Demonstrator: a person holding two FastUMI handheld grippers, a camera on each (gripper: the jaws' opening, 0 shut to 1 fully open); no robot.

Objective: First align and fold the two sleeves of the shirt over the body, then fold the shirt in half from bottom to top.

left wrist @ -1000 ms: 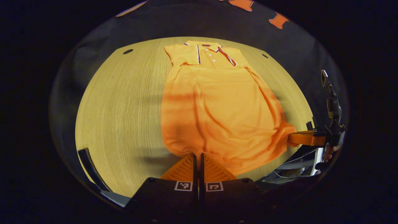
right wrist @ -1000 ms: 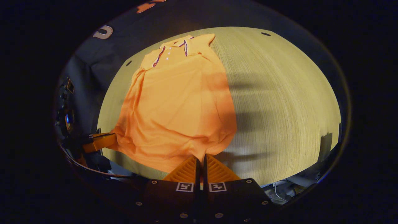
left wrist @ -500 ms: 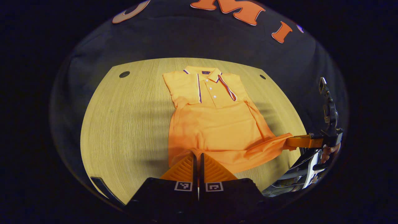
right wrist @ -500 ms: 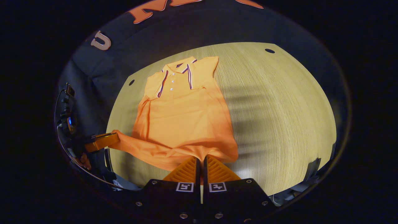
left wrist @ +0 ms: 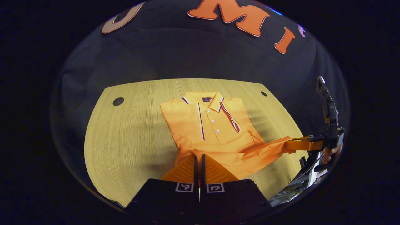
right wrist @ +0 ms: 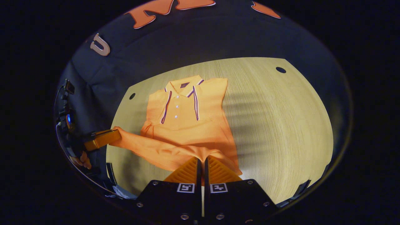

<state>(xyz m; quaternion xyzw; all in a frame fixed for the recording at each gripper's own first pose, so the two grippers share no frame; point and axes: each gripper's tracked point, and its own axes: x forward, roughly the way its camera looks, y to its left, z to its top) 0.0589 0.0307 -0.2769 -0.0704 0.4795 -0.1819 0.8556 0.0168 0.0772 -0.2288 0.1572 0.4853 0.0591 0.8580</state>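
Note:
An orange polo shirt [left wrist: 215,131] lies on the wooden table [left wrist: 131,125], collar at the far end, sleeves tucked in over the body. Its bottom hem is lifted and stretched between the two grippers. In the left gripper view my left gripper [left wrist: 197,156] is shut on one hem corner, and the right gripper [left wrist: 287,145] pinches the other corner at the right. In the right gripper view my right gripper [right wrist: 201,160] is shut on the shirt [right wrist: 187,125] at its hem, with the left gripper [right wrist: 116,136] holding cloth at the left. The raised hem hangs over the lower body, short of the placket.
The table [right wrist: 281,125] has small dark round holes near its far corners [left wrist: 118,101] [left wrist: 264,93]. A hand [left wrist: 331,153] holds the right gripper past the table's right edge. The booth's black cloth wall stands behind the table.
Both grippers have carried the hem up and forward toward the collar. Much less of the shirt's body shows now, and the collar looks nearer.

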